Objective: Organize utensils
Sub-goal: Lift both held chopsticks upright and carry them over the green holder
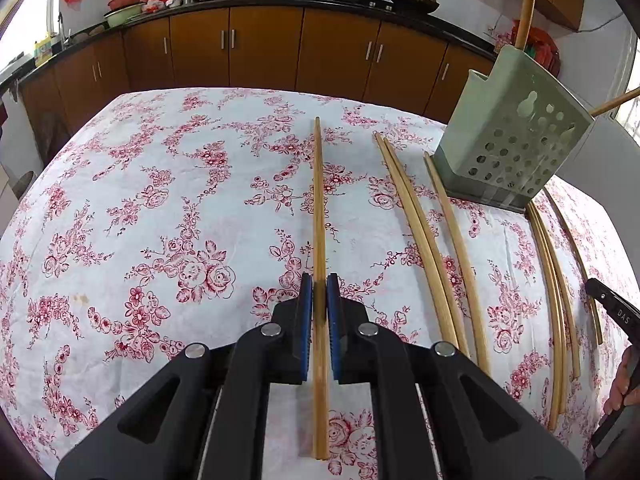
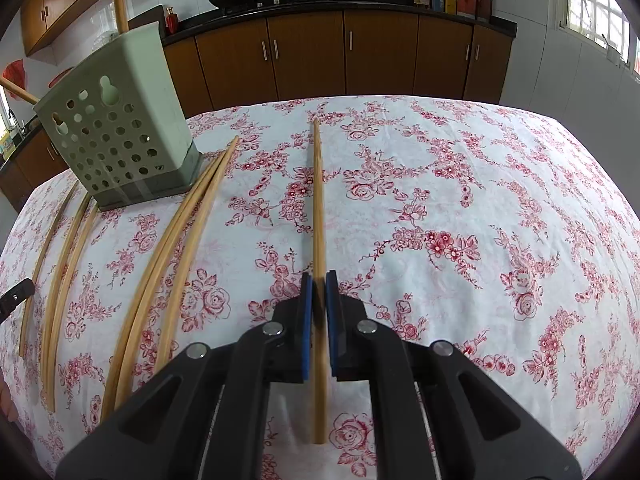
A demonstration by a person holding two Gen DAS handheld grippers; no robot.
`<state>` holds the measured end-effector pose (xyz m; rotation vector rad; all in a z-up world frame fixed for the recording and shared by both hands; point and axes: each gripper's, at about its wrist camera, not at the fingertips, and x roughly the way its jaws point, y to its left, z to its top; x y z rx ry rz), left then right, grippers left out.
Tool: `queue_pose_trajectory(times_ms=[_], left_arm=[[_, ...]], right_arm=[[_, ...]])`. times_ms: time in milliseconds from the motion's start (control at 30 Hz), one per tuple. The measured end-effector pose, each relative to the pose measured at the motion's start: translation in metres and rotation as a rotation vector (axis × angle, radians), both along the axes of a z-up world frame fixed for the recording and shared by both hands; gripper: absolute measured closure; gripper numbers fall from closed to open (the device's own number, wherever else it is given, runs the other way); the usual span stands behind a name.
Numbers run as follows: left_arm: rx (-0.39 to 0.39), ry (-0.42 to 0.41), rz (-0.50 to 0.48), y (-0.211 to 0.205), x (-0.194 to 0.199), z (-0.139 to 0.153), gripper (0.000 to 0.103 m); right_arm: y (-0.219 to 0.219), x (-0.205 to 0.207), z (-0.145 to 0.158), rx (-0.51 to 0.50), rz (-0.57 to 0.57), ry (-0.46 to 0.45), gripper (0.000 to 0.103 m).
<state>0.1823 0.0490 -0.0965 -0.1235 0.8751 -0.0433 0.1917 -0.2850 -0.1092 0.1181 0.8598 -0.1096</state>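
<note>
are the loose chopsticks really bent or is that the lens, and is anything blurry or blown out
Left wrist: fisheye bows the chopsticks near the holder; the one in the left gripper looks straight; sharp. Right wrist: same bowing at left, window blown out, right gripper slightly smeared at the pads.

left gripper (image 1: 319, 300) and right gripper (image 2: 319, 298) both angle downward, blue pads clamped tight on something thin between them.

Two wrist fisheyes, angled down, close above tablecloth (image 1: 160, 200), sharing utensil holder (image 1: 516, 140)
</note>
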Motion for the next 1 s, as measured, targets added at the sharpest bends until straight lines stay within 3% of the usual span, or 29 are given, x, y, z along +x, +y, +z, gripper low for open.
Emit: queue_pose_trajectory(times_ms=[233, 700, 800, 1000], left_arm=[[0.001, 0.0, -0.001, 0.0, 0.0, 0.0, 0.094], [0.077, 0.01, -0.027, -0.012, -0.027, 0.0, 0.095], [0.064, 0.024, -0.029, -0.007, -0.027, 0.004, 0.096], [0.032, -0.083, -0.014, 0.005, -0.036, 0.048, 0.096]], right_arm=[[0.0, 0.001, -0.001, 0.004, -0.001, 0.0, 0.095], [0.005, -0.022, 0.002, -0.003, 0.029, 0.003, 0.095], [0.003, -0.03, 0.017, 0.004, 0.026, -0.044, 0.095], [-0.006, -0.044, 0.061, 0.007, 0.02, -0.164, 0.095]])
